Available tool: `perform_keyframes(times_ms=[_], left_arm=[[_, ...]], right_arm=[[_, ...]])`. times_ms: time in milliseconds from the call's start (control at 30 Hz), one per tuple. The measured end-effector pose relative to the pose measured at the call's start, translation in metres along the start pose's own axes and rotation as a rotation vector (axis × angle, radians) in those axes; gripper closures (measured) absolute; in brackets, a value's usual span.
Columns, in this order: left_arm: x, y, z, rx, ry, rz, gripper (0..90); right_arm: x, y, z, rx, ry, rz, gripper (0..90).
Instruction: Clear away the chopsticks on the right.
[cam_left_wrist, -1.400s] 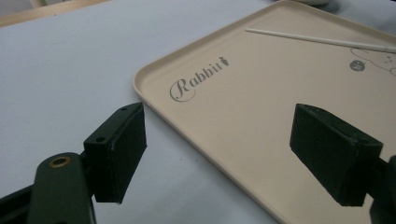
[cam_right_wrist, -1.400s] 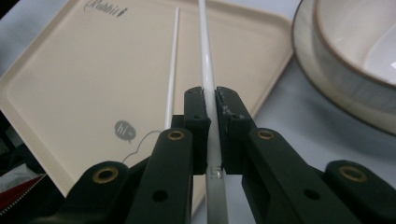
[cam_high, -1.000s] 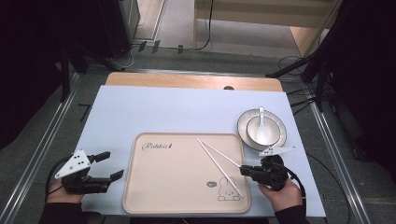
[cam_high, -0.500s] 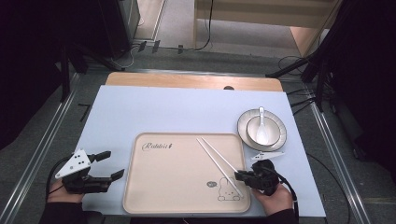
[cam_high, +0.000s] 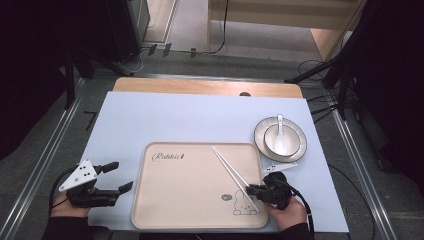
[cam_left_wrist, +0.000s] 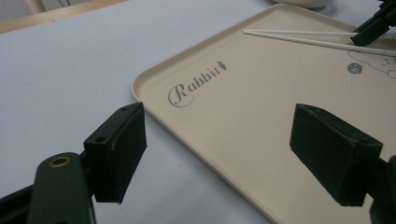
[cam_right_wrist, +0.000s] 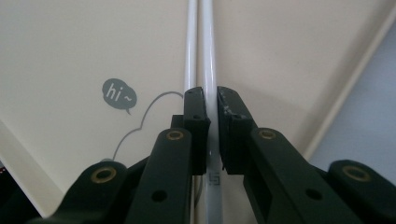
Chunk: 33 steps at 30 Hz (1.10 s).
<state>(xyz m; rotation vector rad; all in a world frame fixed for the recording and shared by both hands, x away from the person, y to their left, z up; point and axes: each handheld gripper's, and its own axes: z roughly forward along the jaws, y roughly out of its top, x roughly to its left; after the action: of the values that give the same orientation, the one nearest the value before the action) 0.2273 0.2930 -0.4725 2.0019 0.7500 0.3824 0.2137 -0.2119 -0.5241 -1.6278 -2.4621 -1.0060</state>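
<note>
Nearest the front edge of the tabletop (cam_high: 165, 120), the right gripper (cam_high: 253, 190) sits low over the front right corner of the beige tray (cam_high: 190, 195), its jaws closed on 1 of the 2 white chopsticks (cam_high: 231, 171), near their front ends. In the right gripper view that stick runs between the pads while the other lies just beside the left jaw, next to the "hi~" bubble (cam_right_wrist: 119, 95) printed on the tray.

At the front left corner, the left gripper (cam_high: 119, 176) is held just off the tray's left edge, jaws wide apart and holding nothing.

Farther back, by the right edge of the tabletop, a white spoon (cam_high: 280, 135) rests in a small bowl (cam_high: 272, 145) on a grey plate (cam_high: 260, 137).
</note>
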Motion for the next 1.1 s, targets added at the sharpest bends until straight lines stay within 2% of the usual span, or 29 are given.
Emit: perform_keyframes(times_ms=[167, 400, 433, 500, 567, 600, 633, 667, 733, 1100], left_arm=[[0.0, 0.0, 0.001, 0.0, -0.003, -0.004, 19.3], [0.0, 0.0, 0.001, 0.002, -0.003, -0.002, 19.3], [0.0, 0.0, 0.001, 0.001, -0.004, -0.003, 19.3], [0.0, 0.0, 0.001, 0.004, -0.004, -0.003, 19.3], [0.001, -0.001, 0.001, 0.007, -0.002, -0.003, 19.3], [0.0, -0.001, 0.001, 0.002, -0.002, -0.007, 19.2], [0.0, 0.0, 0.001, 0.002, -0.003, -0.007, 19.3], [0.0, 0.0, 0.001, 0.003, -0.004, -0.005, 19.3], [0.001, -0.001, 0.001, 0.006, -0.004, -0.005, 19.3], [0.001, -0.001, 0.001, 0.011, -0.003, -0.011, 19.2]], right_arm=[[-0.001, 0.001, 0.001, -0.005, 0.017, 0.007, 79.6], [-0.002, 0.004, -0.004, -0.017, 0.022, -0.008, 72.6], [-0.002, 0.005, -0.007, -0.038, 0.024, -0.034, 67.4], [-0.001, 0.006, -0.011, -0.074, 0.036, -0.077, 62.7], [0.0, 0.007, -0.013, -0.086, 0.043, -0.087, 59.7], [0.0, 0.009, -0.018, -0.11, 0.042, -0.125, 56.3], [-0.001, 0.01, -0.02, -0.121, 0.04, -0.14, 53.4], [-0.001, 0.01, -0.02, -0.121, 0.04, -0.14, 53.4], [-0.005, 0.014, -0.03, -0.169, 0.047, -0.164, 47.0], [-0.027, 0.018, -0.055, -0.248, 0.065, -0.232, 35.4]])
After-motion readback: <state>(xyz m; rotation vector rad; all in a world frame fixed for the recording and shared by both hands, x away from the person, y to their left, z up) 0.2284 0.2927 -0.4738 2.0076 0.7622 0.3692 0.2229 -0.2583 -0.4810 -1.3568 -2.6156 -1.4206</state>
